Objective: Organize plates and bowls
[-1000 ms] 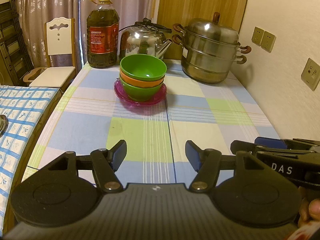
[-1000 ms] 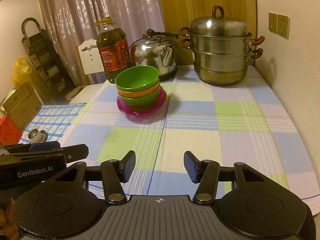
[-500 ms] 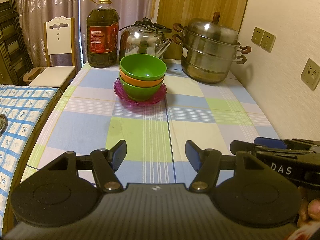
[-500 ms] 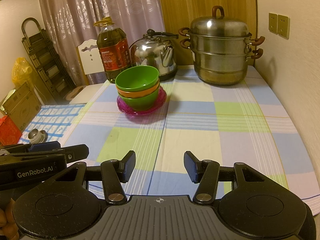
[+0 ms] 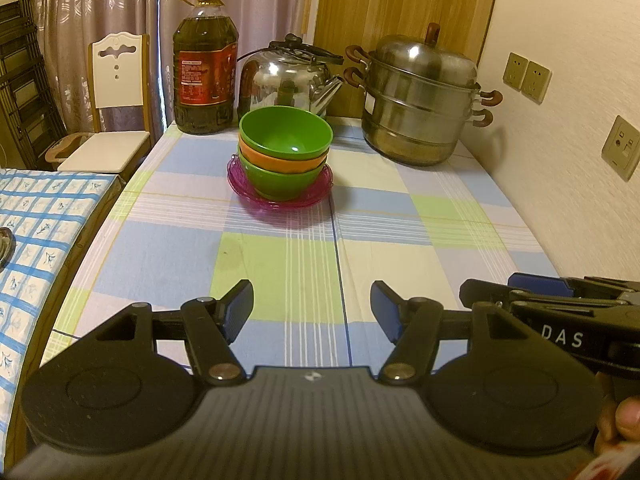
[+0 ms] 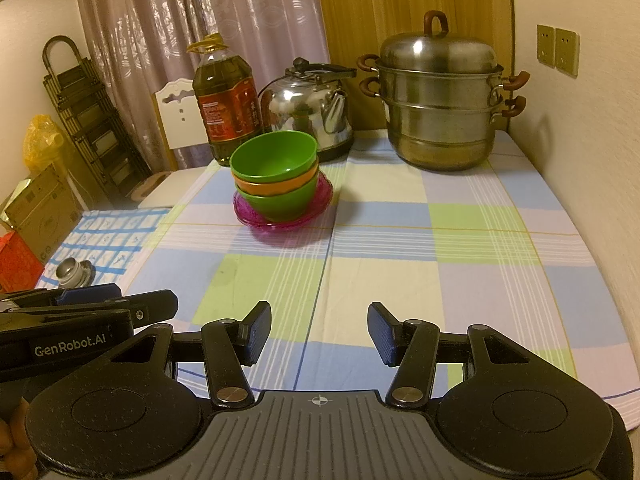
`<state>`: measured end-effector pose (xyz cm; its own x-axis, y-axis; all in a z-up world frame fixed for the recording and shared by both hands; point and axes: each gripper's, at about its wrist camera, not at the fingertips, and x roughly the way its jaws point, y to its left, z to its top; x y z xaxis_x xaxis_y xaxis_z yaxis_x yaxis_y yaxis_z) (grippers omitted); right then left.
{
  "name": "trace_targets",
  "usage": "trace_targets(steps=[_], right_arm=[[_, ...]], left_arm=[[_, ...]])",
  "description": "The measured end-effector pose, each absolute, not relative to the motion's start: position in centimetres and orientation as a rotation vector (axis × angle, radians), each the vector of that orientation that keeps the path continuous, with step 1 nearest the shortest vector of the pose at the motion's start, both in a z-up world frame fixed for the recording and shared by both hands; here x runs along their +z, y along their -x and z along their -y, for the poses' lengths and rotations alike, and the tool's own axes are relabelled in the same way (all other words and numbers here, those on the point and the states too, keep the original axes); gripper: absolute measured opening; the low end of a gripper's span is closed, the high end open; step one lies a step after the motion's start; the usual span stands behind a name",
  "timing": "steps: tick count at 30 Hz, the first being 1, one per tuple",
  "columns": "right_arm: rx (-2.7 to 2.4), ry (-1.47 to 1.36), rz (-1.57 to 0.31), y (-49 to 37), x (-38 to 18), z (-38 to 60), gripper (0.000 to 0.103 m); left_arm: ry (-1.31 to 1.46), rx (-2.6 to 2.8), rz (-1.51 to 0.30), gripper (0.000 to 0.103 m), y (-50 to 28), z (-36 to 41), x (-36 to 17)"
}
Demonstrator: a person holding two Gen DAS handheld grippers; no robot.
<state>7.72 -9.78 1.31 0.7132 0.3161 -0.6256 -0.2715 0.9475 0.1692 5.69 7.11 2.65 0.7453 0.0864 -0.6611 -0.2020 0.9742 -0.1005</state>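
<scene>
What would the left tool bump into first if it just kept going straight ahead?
Probably the bowls stacked on the pink plate, a little left of the left tool's centre line. Only tablecloth lies before them; its height is unclear.

bowls (image 5: 285, 148): green, orange, green, nested upright | on purple plate (image 5: 248, 190)

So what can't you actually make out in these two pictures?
- Pink plate count: both views; the stacked bowls cover the middle.
- Oil bottle label: both views, print too small.
- Metal object on the blue cloth: right view, too small; cut off in left view.
</scene>
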Motion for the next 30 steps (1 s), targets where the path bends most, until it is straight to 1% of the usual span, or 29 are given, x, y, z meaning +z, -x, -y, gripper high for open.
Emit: trace_targets(steps=[30], right_arm=[[0.326,-0.066,-0.705,-7.80,1.28,9.76,0.054]], left_arm=[[0.174,0.159,-0.716,0.062,-5.67,-6.86,2.30]])
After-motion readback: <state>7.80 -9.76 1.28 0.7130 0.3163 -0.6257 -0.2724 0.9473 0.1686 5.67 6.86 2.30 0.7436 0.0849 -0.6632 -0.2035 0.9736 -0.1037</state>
